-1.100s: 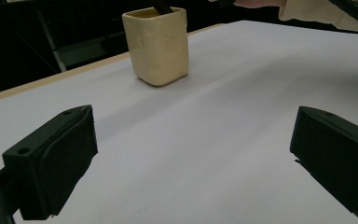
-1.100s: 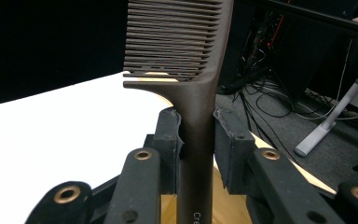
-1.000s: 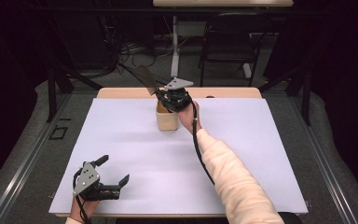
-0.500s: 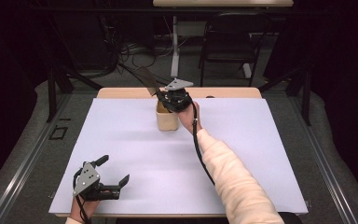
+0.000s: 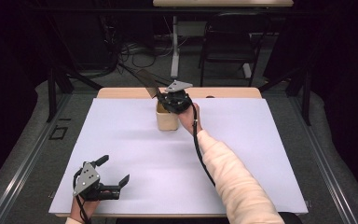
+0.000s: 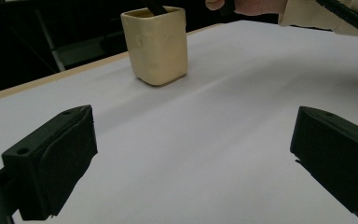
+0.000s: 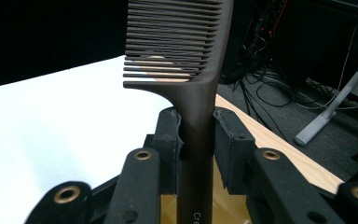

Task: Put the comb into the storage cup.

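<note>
Clamped between the two black jaws of the right gripper, low in the middle of the right gripper view: the smooth handle of a dark brown plastic comb, pinched just under the spot where its teeth begin. Held upright that way, handle pointing down into the pale yellow, squarish plastic cup glimpsed beneath the jaws, probably so the handle can be lowered into or lifted out of the cup; which of the two, impossible to tell. Fine, closely spaced teeth running sideways to the left off a straight spine, climbing to the top edge of that view; faint pale lettering near the bottom of the handle, too cut off to read. In the high view, same comb slanting up and to the left from the right gripper, just above centre, right over the cup's mouth. Cup standing upright on the white table cover, toward the far edge. Farther out, at the lower left of the high view, the left gripper resting low near the front edge, jaws spread wide apart and holding nothing, well apart from the cup, seemingly parked out of the way. In the left gripper view, cup at upper centre, softly dented sides, dark comb handle poking from its rim.
</note>
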Action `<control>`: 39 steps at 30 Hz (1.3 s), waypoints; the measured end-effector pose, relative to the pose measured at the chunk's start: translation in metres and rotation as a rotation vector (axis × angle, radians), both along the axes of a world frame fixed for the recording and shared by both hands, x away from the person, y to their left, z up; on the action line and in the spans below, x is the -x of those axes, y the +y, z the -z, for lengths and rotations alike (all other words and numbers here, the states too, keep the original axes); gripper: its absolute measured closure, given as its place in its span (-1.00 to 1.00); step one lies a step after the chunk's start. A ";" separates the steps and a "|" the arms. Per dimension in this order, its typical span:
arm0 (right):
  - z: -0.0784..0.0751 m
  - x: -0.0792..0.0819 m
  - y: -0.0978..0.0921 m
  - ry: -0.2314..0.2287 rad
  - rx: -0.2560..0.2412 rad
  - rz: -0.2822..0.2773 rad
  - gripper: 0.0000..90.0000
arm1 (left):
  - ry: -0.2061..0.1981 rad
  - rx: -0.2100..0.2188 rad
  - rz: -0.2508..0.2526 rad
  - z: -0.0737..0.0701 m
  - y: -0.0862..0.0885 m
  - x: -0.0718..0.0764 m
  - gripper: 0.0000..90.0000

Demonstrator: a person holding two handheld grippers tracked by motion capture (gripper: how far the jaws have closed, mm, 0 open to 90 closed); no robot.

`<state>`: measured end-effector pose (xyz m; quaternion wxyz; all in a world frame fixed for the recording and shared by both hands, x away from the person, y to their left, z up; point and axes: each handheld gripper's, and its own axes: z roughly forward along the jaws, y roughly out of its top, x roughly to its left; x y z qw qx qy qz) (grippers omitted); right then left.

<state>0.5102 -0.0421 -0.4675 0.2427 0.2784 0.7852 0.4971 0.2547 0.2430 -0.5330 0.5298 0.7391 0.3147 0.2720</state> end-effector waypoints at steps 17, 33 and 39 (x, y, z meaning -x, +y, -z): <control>0.003 -0.001 0.000 0.010 0.008 0.003 0.59 | 0.001 0.001 0.002 0.000 0.000 0.000 -0.99; 0.008 -0.003 0.000 0.035 0.027 -0.005 0.60 | 0.000 0.002 0.003 0.000 0.000 0.000 -0.99; 0.008 -0.003 0.001 0.044 0.037 -0.012 0.60 | -0.001 0.002 0.002 0.000 0.000 0.000 -0.99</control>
